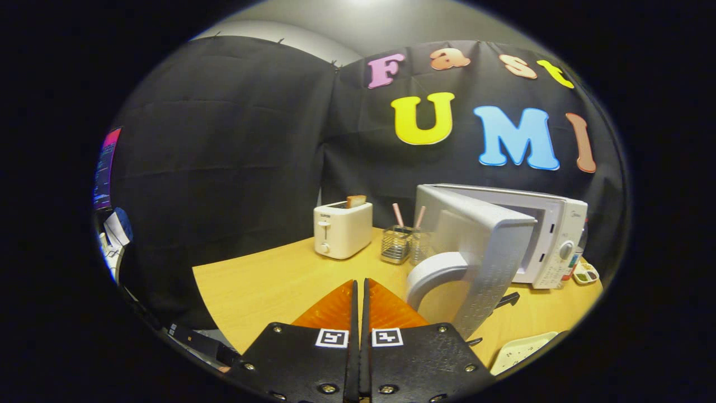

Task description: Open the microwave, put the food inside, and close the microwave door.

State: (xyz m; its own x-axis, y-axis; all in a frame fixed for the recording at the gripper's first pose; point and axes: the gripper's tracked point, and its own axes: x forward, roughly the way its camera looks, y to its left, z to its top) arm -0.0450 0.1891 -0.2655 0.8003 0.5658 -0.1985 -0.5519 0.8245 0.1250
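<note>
Just right of the clenched, empty jaws, the door [481, 252] stands open; fetch the food next.

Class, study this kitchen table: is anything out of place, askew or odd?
Only the microwave door stands out, swung wide open toward the shut gripper. The microwave and toaster stand upright; nothing is spilled.
</note>
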